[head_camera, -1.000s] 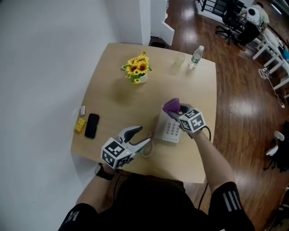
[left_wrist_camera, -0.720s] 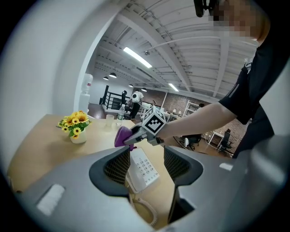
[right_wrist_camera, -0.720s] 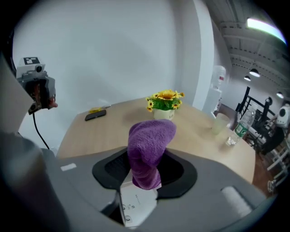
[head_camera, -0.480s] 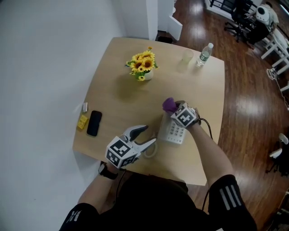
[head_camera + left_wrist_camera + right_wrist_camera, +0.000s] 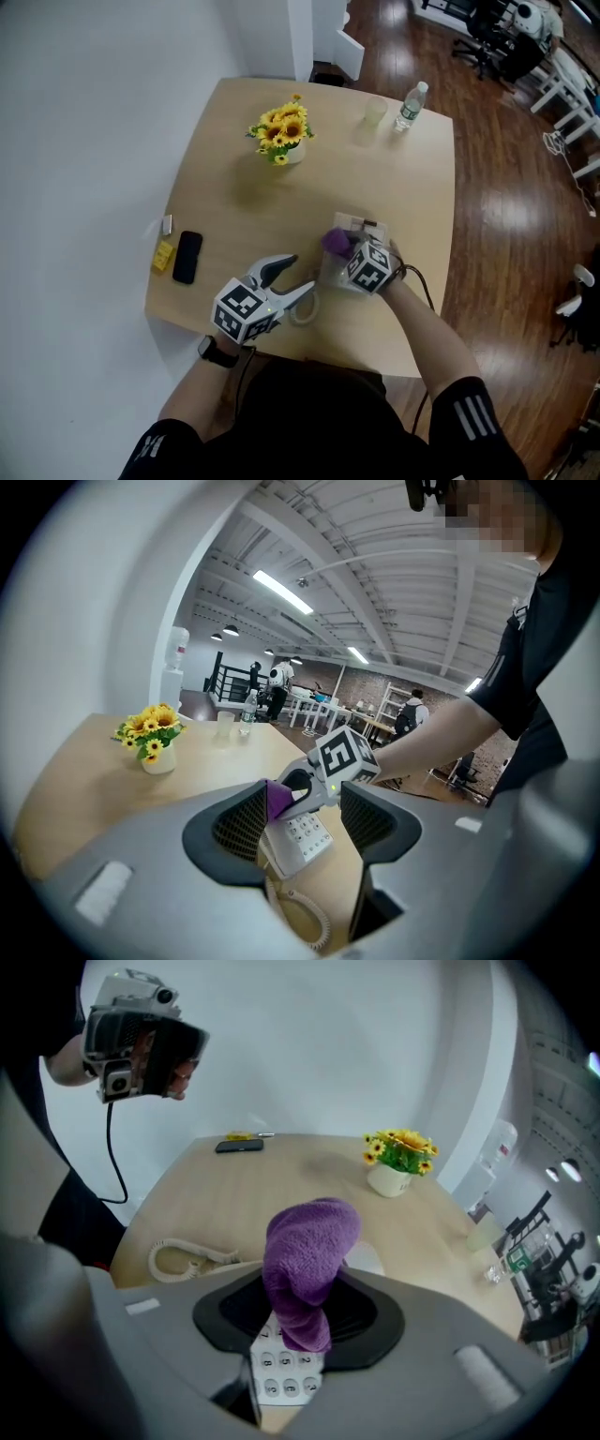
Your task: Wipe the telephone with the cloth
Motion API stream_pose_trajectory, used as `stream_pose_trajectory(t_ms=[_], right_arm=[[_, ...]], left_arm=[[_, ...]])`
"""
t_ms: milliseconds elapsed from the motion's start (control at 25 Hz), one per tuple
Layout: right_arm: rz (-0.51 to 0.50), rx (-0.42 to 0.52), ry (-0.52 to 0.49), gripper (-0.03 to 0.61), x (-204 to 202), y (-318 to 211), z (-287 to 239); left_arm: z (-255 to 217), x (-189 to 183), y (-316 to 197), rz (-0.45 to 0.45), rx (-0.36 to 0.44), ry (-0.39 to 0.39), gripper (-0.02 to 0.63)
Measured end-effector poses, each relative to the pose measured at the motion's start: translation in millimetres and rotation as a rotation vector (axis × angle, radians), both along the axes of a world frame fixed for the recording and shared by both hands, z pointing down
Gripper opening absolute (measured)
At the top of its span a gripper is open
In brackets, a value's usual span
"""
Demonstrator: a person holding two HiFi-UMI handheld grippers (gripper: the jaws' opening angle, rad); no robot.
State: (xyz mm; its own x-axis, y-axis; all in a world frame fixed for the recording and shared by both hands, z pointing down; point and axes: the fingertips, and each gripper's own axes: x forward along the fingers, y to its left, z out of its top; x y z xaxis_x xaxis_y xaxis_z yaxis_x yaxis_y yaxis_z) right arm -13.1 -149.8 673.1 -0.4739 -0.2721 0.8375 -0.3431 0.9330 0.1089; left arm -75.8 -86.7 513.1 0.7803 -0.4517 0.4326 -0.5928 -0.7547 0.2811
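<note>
**Wipe in progress: cloth on keypad, telephone unbraced**

The right gripper has its fingers clamped on a bunched purple cloth. The cloth's lower end hangs onto the number keys of the white telephone, which lies flat on the table near the front edge.

The left gripper hovers just beside the telephone's left side, above the coiled cord. Its fingers are spread wide and hold nothing, and I cannot tell that they touch the telephone.

Risks, as judged:
- The telephone is light and nothing steadies it, so a firm stroke could slide or turn it toward the table edge.
- Only a narrow tip of cloth meets the keys, so coverage may be patchy.
- The cloth could pull loose if it catches between keys.
- The cord loop lies close and could snag the left fingers.
</note>
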Motion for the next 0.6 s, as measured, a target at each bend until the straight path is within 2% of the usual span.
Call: stream_pose_trajectory(t_ms=[240,600], right_arm=[[-0.074,0.03,0.062,0.152,-11,47,13],[-0.139,-0.04,0.101,0.15,-19,116,47]], left_arm=[[7,0,4,0.01,-0.003,-0.028,0.243],[29,0,4,-0.004,-0.043,-0.096,0.249]])
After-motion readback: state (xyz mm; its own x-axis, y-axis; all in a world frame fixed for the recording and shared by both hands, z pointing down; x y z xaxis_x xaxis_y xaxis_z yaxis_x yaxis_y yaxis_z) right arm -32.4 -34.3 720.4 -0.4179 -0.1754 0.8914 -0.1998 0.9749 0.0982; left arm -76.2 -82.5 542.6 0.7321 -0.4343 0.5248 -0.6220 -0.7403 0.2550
